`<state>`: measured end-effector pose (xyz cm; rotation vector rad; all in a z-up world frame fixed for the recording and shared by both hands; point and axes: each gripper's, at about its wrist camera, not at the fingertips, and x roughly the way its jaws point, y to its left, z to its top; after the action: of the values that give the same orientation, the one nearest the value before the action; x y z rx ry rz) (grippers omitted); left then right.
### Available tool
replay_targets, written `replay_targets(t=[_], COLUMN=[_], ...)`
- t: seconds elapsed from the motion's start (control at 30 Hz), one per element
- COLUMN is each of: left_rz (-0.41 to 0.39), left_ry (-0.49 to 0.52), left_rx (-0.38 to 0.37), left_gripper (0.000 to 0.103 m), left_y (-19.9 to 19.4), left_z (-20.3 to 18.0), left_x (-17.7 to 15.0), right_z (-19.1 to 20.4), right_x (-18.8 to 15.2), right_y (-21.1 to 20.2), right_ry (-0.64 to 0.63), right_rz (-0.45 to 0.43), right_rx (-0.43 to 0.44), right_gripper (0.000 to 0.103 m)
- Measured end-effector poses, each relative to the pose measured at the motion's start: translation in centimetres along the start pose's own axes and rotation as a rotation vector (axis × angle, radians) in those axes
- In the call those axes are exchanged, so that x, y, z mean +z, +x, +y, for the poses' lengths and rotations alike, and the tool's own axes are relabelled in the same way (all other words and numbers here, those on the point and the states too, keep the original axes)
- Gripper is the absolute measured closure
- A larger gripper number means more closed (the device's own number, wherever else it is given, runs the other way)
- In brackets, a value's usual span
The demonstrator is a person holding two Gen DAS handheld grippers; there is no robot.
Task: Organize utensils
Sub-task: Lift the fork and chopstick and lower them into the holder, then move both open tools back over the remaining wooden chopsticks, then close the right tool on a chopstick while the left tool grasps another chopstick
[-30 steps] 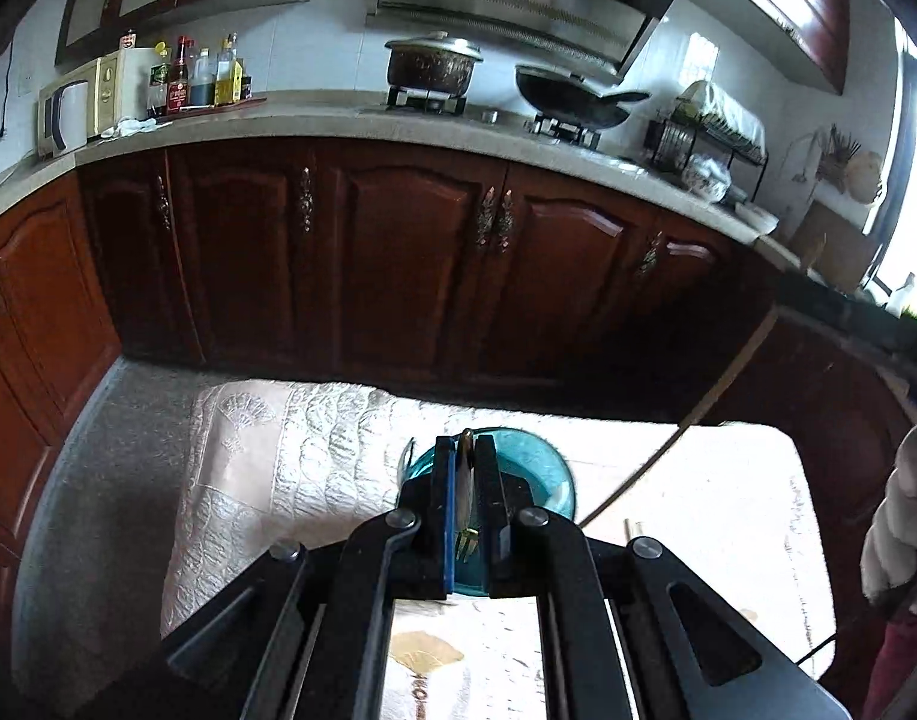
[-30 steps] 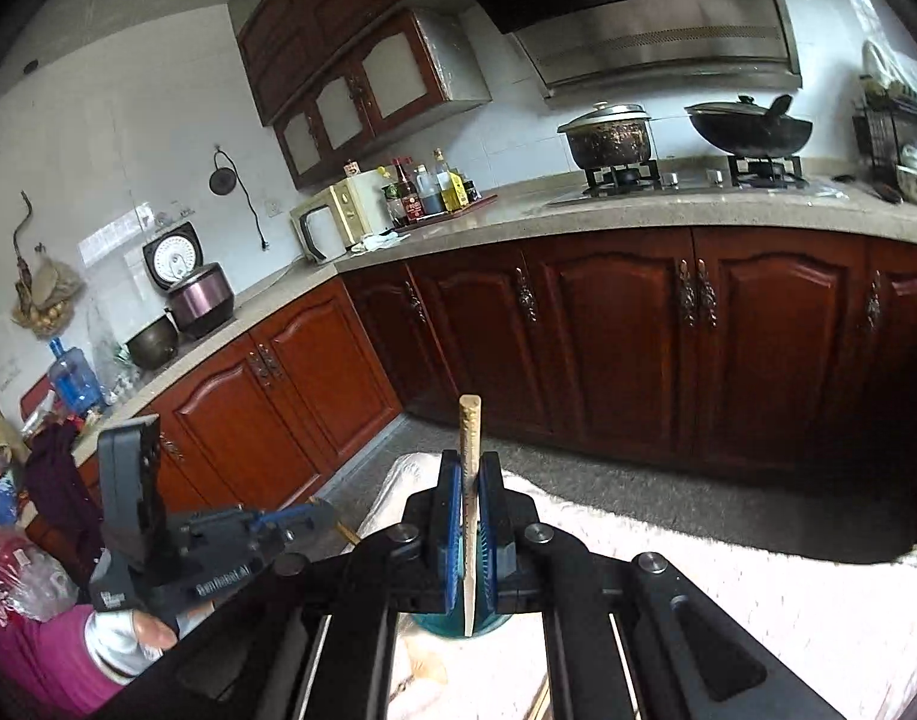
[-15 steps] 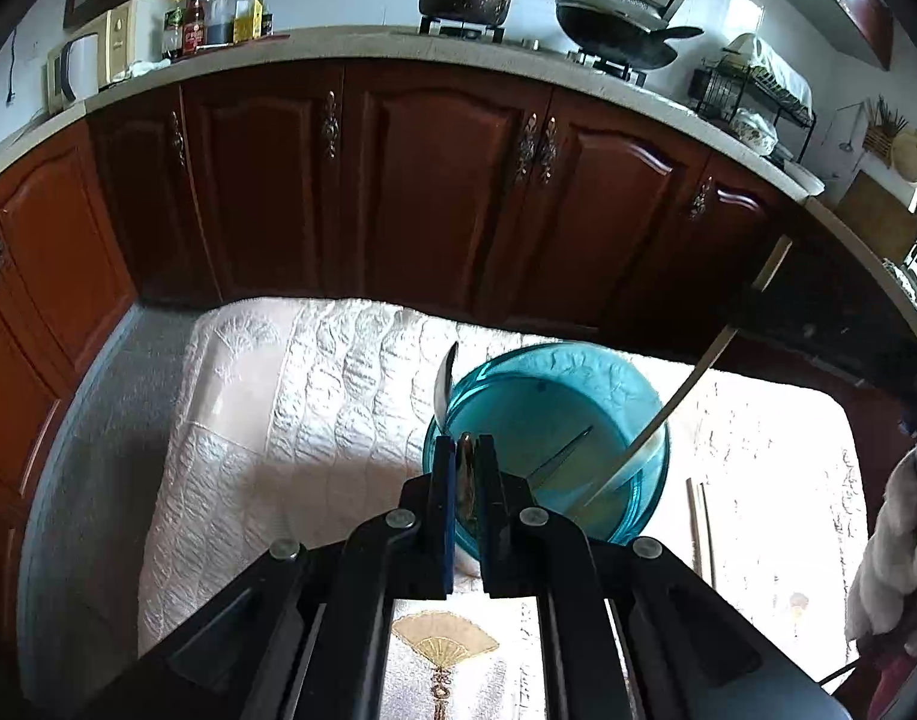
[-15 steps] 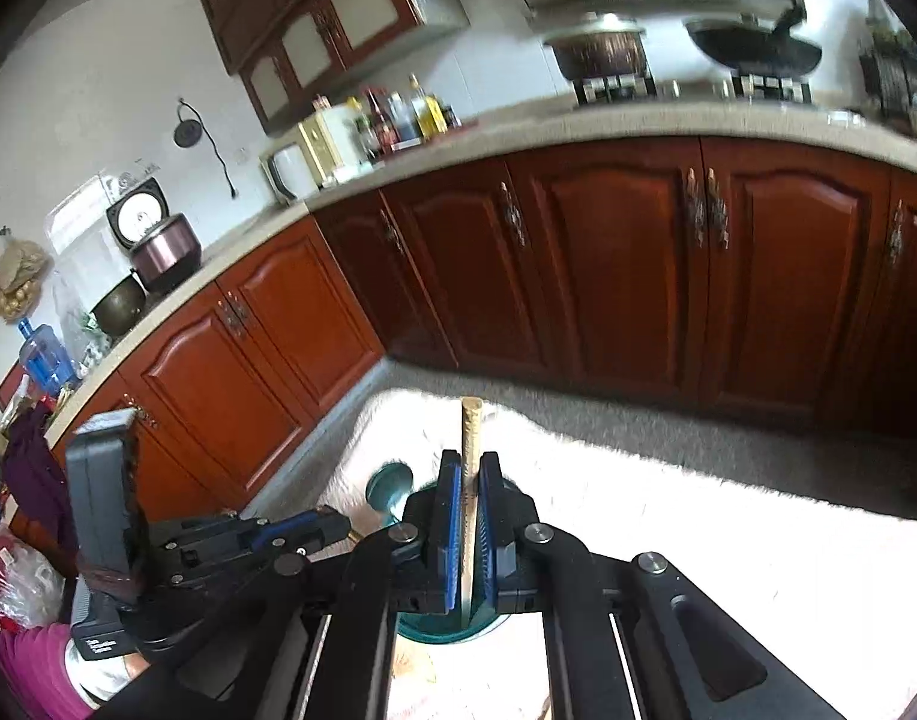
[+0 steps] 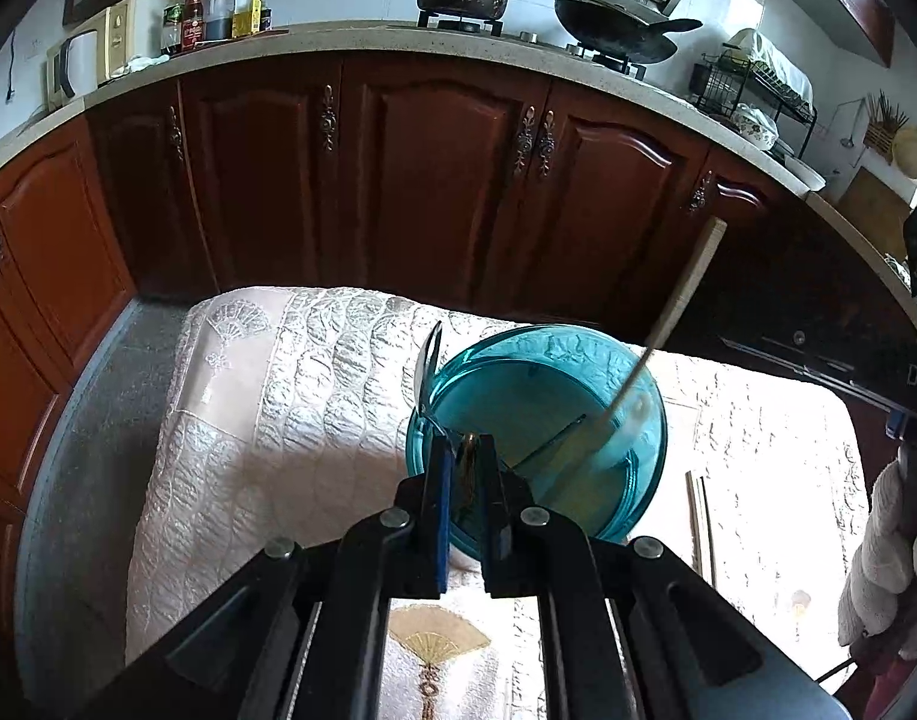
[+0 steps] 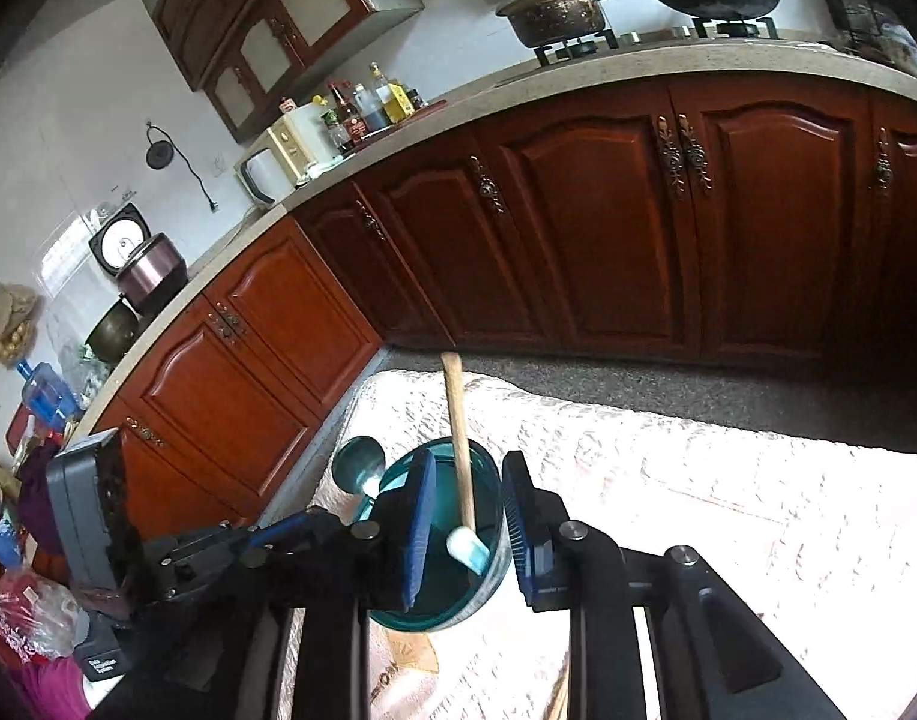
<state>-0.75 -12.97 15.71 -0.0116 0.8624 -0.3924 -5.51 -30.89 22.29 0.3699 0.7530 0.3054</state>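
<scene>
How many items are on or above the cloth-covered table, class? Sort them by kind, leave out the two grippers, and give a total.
Bowl: 1
Metal spoon: 1
Spatula: 1
Chopsticks: 2
Total: 5

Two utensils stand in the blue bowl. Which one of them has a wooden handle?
The white-headed spatula, its pale wooden handle leaning out over the bowl rim. The other, a spoon upright at the rim, is shiny metal.
</scene>
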Motion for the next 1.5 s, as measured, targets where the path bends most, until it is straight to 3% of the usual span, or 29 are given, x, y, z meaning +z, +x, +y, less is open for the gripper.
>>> replay_targets(t=[0.07,0.13,0.2,0.53,0.83,1.0,1.23,1.5], left_rz=[-0.006,-0.019,-0.033,-0.062,-0.064,-0.043,0.028,0.091], left_ry=[-0.001,-0.002,-0.002,0.021,0.039,0.029,0.002,-0.018], left_rx=[-0.006,-0.011,-0.014,-0.009,-0.038,-0.050,-0.051,-0.043], left_gripper=[0.083,0.062,0.057,0.053,0.052,0.052,0.052,0.052], left_y=[-0.4,-1.0,-1.5,-3.9,-4.9,-4.9,-3.5,-2.3], left_z=[-0.1,-0.2,-0.4,-2.0,-3.7,-3.9,-3.2,-2.2], left_x=[0.0,-0.1,-0.2,-1.0,-2.6,-4.1,-6.4,-8.0], right_z=[-0.2,-0.2,-0.2,-0.4,-1.9,-3.7,-4.5,-5.1], right_x=[-0.4,-0.8,-1.2,-4.4,-8.1,-11.2,-15.7,-16.4], right_y=[-0.4,-0.9,-1.3,-4.9,-7.1,-5.9,-1.1,2.9], right_ry=[0.008,0.012,0.010,-0.001,0.019,0.056,0.087,0.110], right_rz=[0.000,-0.001,0.000,0.009,0.044,0.110,0.238,0.290], right_rx=[-0.003,-0.002,-0.007,-0.069,-0.136,-0.154,-0.148,-0.184], right_gripper=[0.076,0.074,0.072,0.061,0.058,0.059,0.063,0.069])
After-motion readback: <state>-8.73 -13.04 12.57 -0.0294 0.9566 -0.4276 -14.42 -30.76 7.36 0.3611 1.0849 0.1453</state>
